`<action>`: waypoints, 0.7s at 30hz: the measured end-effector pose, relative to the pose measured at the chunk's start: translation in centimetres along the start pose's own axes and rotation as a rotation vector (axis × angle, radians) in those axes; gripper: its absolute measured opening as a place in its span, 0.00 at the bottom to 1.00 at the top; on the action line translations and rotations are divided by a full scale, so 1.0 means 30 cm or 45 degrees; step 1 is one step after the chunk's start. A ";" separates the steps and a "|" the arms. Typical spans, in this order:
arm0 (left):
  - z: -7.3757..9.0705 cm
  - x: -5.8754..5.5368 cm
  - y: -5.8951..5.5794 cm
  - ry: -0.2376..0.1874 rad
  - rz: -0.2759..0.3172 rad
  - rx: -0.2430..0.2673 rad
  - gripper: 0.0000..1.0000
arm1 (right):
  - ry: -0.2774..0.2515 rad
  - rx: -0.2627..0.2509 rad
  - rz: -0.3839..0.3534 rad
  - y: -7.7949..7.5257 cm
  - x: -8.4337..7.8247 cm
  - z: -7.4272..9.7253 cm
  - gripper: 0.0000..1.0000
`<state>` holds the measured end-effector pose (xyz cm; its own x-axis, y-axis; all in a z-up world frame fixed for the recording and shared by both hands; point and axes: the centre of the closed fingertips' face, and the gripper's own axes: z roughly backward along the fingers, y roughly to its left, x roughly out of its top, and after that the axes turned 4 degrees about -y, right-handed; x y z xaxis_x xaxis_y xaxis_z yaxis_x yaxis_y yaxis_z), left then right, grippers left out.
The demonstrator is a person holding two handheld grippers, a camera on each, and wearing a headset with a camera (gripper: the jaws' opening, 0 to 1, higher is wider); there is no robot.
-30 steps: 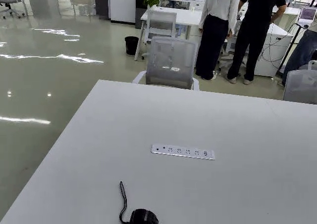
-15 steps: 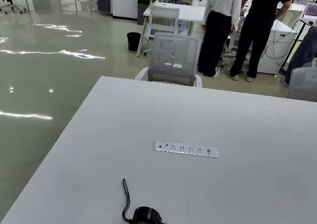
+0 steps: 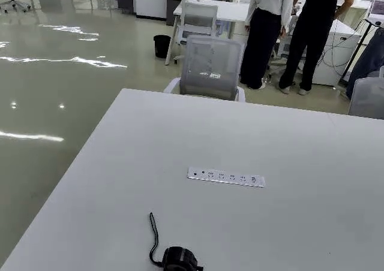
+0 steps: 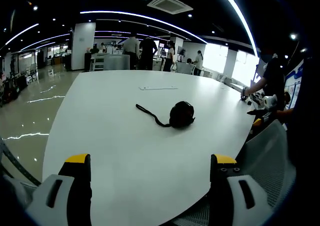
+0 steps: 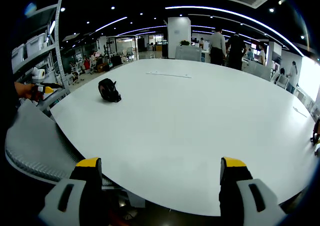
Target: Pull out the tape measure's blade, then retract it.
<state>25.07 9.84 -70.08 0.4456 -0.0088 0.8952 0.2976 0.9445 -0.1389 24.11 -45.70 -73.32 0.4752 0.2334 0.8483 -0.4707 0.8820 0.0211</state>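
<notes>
Black and rounded, the tape measure [image 3: 179, 259] lies on the white table [image 3: 270, 139] at the bottom edge of the head view, a little left of centre, partly cut off by the frame. Its thin black strap [image 3: 153, 238] trails from the case toward the upper left in a loose curve, flat on the tabletop. A white power strip [image 3: 225, 177] sits flush in the table above the tape measure, near the middle of the frame and well apart from it. Beyond the far table edge stands a grey mesh chair [image 3: 210, 67], and in the upper right two people [image 3: 267, 25] stand with their backs turned beside other desks. A dark waste bin [image 3: 161, 45] rests on the glossy floor in the upper left of centre.

In the left gripper view the left gripper [image 4: 150, 159] rises from the bottom with its yellow-tipped jaws spread wide and nothing between them; the tape measure sits just above the middle of the frame, well apart from the jaws, its strap pointing left.

In the right gripper view the right gripper [image 5: 162, 162] likewise has its jaws set wide apart and grips nothing. The tape measure appears small in the left of the frame on the tabletop, far from the jaws, with the power strip higher up near the centre.
</notes>
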 end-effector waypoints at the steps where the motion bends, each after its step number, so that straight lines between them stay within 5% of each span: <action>1: 0.000 0.001 0.000 0.000 0.000 0.000 0.99 | 0.000 -0.001 0.000 0.000 -0.001 0.000 1.00; 12: -0.008 0.001 -0.007 0.009 -0.004 -0.015 0.99 | -0.001 0.002 -0.002 0.003 -0.002 0.002 1.00; 21: -0.069 0.073 -0.018 0.011 -0.071 -0.074 0.98 | -0.016 0.043 0.025 0.012 0.038 -0.033 0.99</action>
<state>27.64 8.62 -68.92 0.4340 -0.0639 0.8986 0.3706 0.9218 -0.1134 25.22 -44.71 -72.87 0.4566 0.2450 0.8553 -0.5047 0.8630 0.0223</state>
